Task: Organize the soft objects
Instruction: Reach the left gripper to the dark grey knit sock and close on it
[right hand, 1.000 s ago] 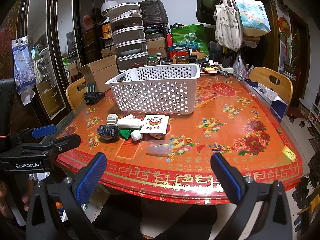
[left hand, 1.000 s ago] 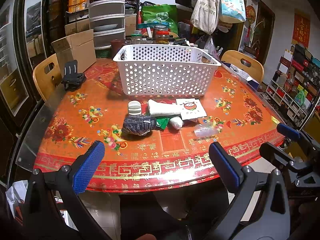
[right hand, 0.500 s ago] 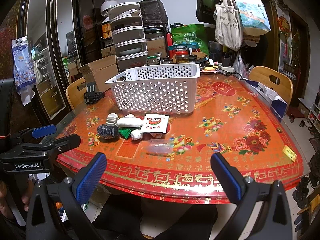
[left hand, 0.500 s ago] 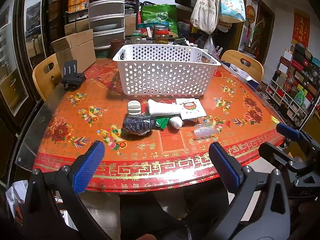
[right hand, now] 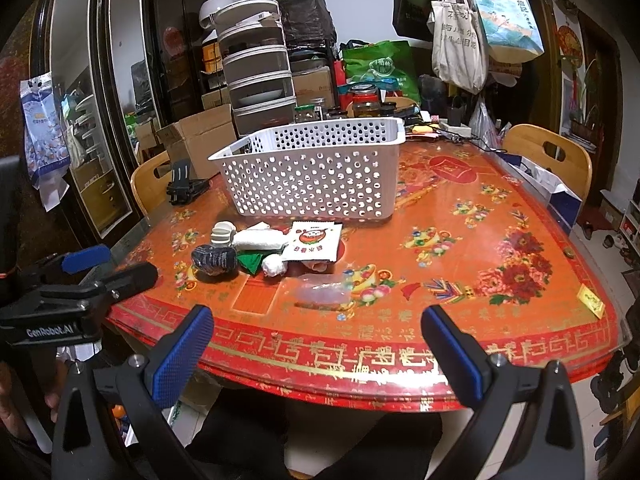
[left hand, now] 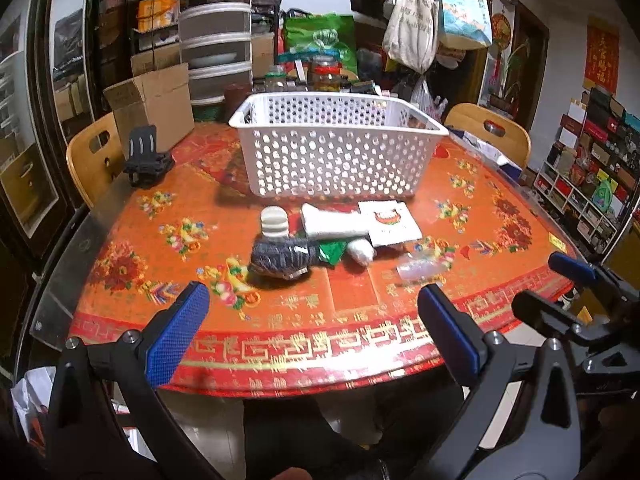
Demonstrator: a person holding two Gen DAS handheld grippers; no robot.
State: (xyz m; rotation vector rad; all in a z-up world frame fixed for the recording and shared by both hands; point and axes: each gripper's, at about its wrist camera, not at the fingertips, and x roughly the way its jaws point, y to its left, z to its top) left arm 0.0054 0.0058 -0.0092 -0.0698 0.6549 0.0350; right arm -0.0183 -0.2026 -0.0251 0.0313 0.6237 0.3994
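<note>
Left gripper (left hand: 312, 320): spread wide, holding nothing, poised off the near table edge (left hand: 320, 348). Right gripper (right hand: 316, 338): likewise spread and unloaded, off the same edge, further right.

Soft items: clustered mid-table, ahead of both grippers, between near edge and white perforated basket (left hand: 336, 152).
- Dark knit bundle (left hand: 280, 258): nearest item to left gripper, ahead and slightly left of its centreline; long axis running left-right, crosswise to the fingers.
- Striped cream roll (left hand: 274, 222): just behind the bundle, touching or nearly so.
- White rolled cloth (left hand: 332, 224): long axis left-right, between bundle and basket.
- Green scrap (left hand: 332, 250), small white ball (left hand: 360, 250): just right of the bundle.
- Printed packet (left hand: 390, 222): flat, right of the cloth.
- Clear plastic bag (right hand: 324, 292): nearest item to right gripper, directly ahead.

Judgement: bundle best suited to left gripper, bag to right.

Room: bare tablecloth between near edge and cluster; basket top unobstructed, interior not visible; black stand (left hand: 146, 158) well apart, far left.
</note>
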